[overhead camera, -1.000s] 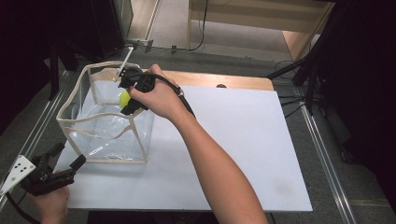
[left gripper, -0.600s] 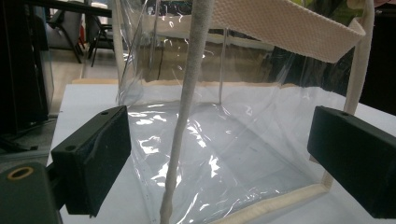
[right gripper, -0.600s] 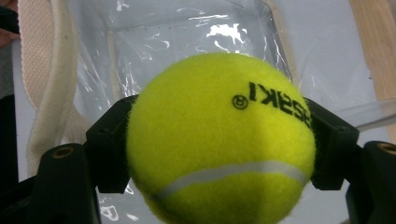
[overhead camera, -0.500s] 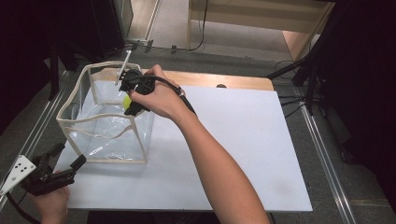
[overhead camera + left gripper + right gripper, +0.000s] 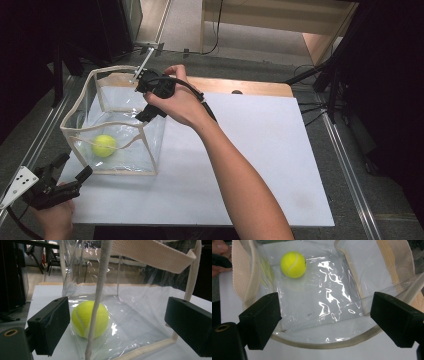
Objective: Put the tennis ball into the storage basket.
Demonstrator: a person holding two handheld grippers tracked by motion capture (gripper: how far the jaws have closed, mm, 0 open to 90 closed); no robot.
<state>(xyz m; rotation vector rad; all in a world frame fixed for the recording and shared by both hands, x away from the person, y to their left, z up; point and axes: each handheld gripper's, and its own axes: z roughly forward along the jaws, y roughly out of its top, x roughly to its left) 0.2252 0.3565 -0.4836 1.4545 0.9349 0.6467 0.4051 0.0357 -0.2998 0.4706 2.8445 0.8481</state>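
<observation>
A yellow tennis ball (image 5: pixel 104 145) lies on the bottom of a clear plastic bag (image 5: pixel 150 150) with cream fabric edging, near its front left corner. The same ball (image 5: pixel 293 264) appears from above in the right gripper view and through the bag's wall (image 5: pixel 90 319) in the left gripper view. My right gripper (image 5: pixel 148 102) hangs over the bag's right rim, jaws open and empty. My left gripper (image 5: pixel 70 170) rests at the table's front left corner, open, pointing at the bag's (image 5: pixel 140 315) front wall from just outside.
The bag stands on a white board (image 5: pixel 260 150) that covers the table, with a wooden strip (image 5: pixel 250 86) along the back. A metal rail (image 5: pixel 350 165) runs along the right side. The bag's cream handle strap (image 5: pixel 150 252) hangs across its top.
The right gripper held the ball above the bag earlier; its jaws have opened and the ball has dropped to the bag's bottom. The left gripper has stayed in place.
</observation>
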